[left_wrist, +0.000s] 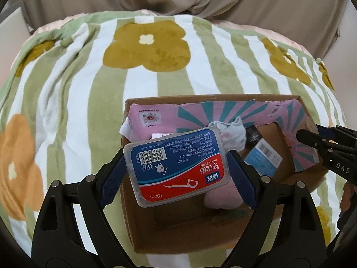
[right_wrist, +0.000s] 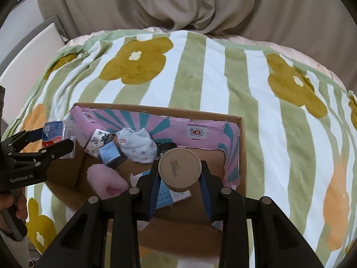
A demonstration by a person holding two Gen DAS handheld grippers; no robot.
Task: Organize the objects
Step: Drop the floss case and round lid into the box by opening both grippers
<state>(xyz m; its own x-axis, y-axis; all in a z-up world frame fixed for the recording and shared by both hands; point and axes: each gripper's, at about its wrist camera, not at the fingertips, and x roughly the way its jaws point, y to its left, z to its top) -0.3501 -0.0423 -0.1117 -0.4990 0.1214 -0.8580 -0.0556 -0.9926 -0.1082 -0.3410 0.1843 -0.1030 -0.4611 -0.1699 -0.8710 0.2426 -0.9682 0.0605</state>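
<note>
Left gripper point(left_wrist: 176, 174) clamped on the floss box point(left_wrist: 177, 165), held tilted over the cardboard box point(left_wrist: 138, 223); near wall directly below the pads, bare floor patch under them. Right gripper point(right_wrist: 179, 178) clenched on the brown tube point(right_wrist: 179, 170), above the box interior, right wall point(right_wrist: 242, 156) just beside it. Ahead of both: white sock point(right_wrist: 137, 146), small blue box point(right_wrist: 110, 154), pink fuzzy item point(right_wrist: 107, 183). Blanket point(left_wrist: 67, 89) lies open all round. Tube's lower end hidden; item under it is cut off.

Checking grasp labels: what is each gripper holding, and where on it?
Left gripper: clear dental floss box, pads on its two short ends. Right gripper: brown cardboard tube, clamped across its sides near the end cap. Both above the cardboard box.
</note>
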